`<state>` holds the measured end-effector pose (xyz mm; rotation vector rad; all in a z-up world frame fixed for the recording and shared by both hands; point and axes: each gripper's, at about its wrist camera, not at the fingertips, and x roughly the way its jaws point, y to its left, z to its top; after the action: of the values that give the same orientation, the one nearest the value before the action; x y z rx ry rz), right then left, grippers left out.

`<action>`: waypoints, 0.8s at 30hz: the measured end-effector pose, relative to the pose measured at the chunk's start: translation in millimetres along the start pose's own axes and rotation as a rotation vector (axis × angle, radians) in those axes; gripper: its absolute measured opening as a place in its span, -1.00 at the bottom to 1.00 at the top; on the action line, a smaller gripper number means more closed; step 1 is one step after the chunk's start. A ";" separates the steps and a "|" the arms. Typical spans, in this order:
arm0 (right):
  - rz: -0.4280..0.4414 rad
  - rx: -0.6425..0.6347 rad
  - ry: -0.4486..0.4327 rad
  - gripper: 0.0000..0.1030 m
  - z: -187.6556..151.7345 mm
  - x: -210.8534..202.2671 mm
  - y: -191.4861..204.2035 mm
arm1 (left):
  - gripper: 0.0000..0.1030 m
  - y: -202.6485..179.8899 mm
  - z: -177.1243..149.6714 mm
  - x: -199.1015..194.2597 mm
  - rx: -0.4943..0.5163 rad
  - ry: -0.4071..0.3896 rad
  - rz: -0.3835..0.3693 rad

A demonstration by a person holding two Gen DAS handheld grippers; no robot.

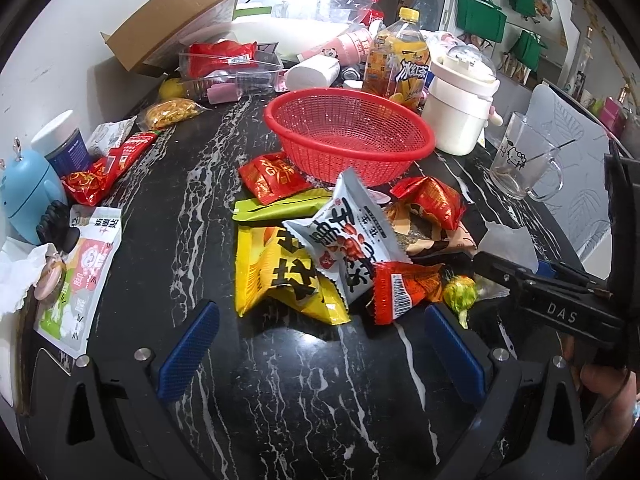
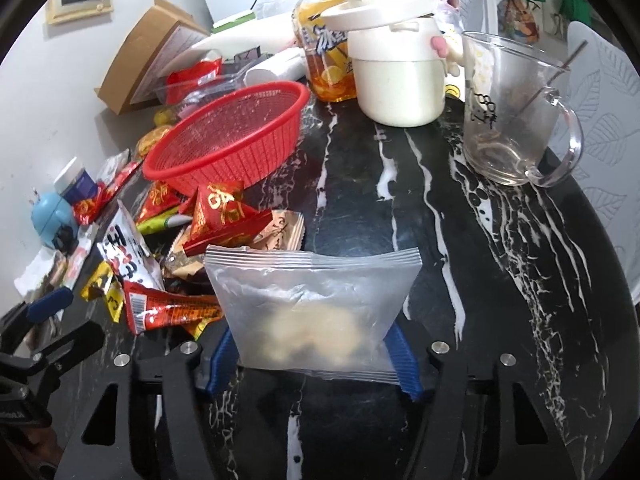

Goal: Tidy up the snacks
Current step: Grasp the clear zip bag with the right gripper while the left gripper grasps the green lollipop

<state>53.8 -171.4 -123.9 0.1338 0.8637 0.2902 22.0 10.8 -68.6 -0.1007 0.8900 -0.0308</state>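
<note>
1. We hold the right gripper [image 2: 312,354] around the lower part of a clear zip bag [image 2: 312,304]. Its blue pads [image 2: 404,360] flank the bag's sides and appear to press it, so we read this as a grip on the bag. The pale contents sit low in the bag, near the pads.

2. We keep the left gripper [image 1: 320,344] wide open above the dark marble table [image 1: 280,380], with nothing between its pads. It hangs just short of the snack pile.

3. Risk: the film is slick and slack. If the pads bear only on loose film, the bag can slide out when we lift it.

4. Risk: the bag may fold or swing, since its upper half stands unsupported. A swinging edge can brush the red packets [image 2: 224,216] just beside it.

5. Risk: the red basket [image 1: 352,136], the likely destination, sits behind the pile and is empty. Its near rim rests on packets, so a heavy drop on that rim can tip it.

6. Risk: the glass mug [image 2: 516,116] and white pot [image 2: 400,76] stand near the basket. A wide carry path can knock them.

7. Risk: the two grippers work close together, so we avoid crossing paths over the pile.
</note>
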 end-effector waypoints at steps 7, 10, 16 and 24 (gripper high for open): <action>0.027 0.034 -0.026 0.17 -4.8 -20.1 -10.6 | 1.00 -19.3 -1.7 -5.1 0.047 -0.003 -0.040; 0.026 0.044 -0.024 0.17 -10.0 -28.8 -16.2 | 1.00 -30.6 -1.8 -7.2 0.076 -0.009 -0.060; -0.008 0.061 -0.027 0.17 -19.4 -46.5 -30.3 | 1.00 -57.9 -1.9 -4.6 0.130 -0.018 -0.098; -0.035 0.099 -0.036 0.17 -28.9 -64.7 -51.5 | 0.64 -87.1 -2.7 3.4 0.193 -0.023 -0.190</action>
<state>2.2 -240.2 -107.3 0.2149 0.8439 0.2119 23.4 -76.3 -64.1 -0.0048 0.8476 -0.2917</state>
